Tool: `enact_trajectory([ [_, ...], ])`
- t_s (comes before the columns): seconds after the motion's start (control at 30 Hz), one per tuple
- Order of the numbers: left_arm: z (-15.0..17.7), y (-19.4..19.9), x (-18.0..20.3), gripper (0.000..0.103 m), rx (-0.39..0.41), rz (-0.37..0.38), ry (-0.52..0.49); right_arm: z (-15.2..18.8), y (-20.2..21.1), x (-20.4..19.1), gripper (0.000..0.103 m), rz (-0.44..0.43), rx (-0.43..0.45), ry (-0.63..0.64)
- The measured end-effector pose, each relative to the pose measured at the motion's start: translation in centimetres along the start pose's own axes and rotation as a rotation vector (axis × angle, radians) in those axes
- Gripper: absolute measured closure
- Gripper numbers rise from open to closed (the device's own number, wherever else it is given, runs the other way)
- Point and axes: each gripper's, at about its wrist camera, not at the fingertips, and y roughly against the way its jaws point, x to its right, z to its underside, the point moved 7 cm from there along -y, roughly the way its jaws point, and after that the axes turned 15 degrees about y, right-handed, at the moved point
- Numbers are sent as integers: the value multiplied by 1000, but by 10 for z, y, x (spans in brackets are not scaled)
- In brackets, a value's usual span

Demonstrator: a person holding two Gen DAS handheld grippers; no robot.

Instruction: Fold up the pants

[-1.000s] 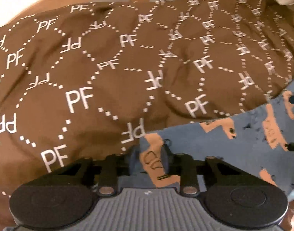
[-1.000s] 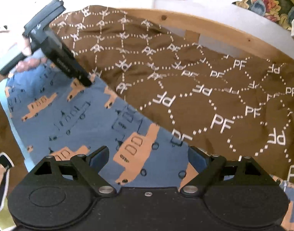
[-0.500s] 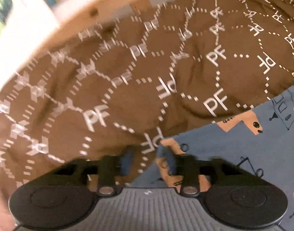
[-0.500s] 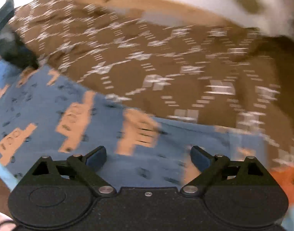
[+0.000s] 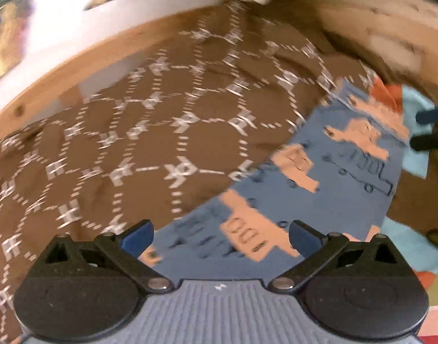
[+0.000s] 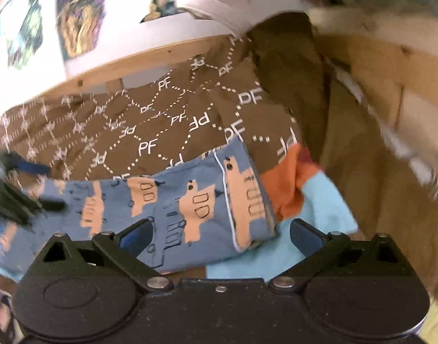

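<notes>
On the brown bedspread (image 6: 173, 120) the blue pants (image 6: 190, 206) are lying as a flat, narrow strip, apparently folded once lengthwise, with 1 end resting beside an orange and light-blue cloth (image 6: 304, 189). Both tools are hovering over them: the left gripper (image 5: 220, 236) is showing its jaws spread wide and holding nothing, and the right gripper (image 6: 220, 233) is likewise gaping empty above the cuff end. Judging by this, 1 fold is looking finished, while the crosswise folds are remaining to be made.
</notes>
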Motion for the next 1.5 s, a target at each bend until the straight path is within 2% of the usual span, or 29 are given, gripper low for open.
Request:
enact_trajectory([
  [0.1,13,-21,12,0,-49,-56,-36,6,-5,4,3,-30,-26,-93],
  [0.2,21,-37,2,0,-121,-88,19,4,-10,5,4,-42,-56,-105],
  [0.3,21,-39,-10,0,-138,-70,111,1,-21,11,5,-43,-73,-165],
  [0.43,14,-28,-19,0,-138,-57,164,-1,-25,17,9,-18,-48,-248],
  [0.57,-2,-14,-19,0,-117,39,265,3,-22,21,34,16,-19,-282],
  [0.6,-9,-11,-19,0,-109,67,286,5,-21,23,45,20,-15,-295],
  [0.63,-16,-8,-17,0,-102,93,302,7,-20,26,51,27,-16,-308],
  [0.7,-29,-8,-12,0,-90,140,324,11,-17,31,72,45,-9,-335],
  [0.8,-47,-6,0,1,-75,211,341,14,-10,35,83,70,27,-345],
  [0.9,-61,-4,17,6,-83,299,349,7,-3,24,88,91,61,-243],
  [0.97,-68,-4,29,12,-99,370,352,-1,0,9,90,89,80,-130],
  [1.07,-78,-4,45,20,-126,434,351,-13,3,-17,90,96,106,51],
  [1.23,-91,-10,70,20,-156,464,330,-20,3,-54,90,87,115,241],
  [1.4,-95,-23,83,20,-198,468,337,-16,1,-78,90,77,112,355],
  [1.5,-88,-37,86,20,-258,471,382,-11,-2,-84,90,75,96,401],
])
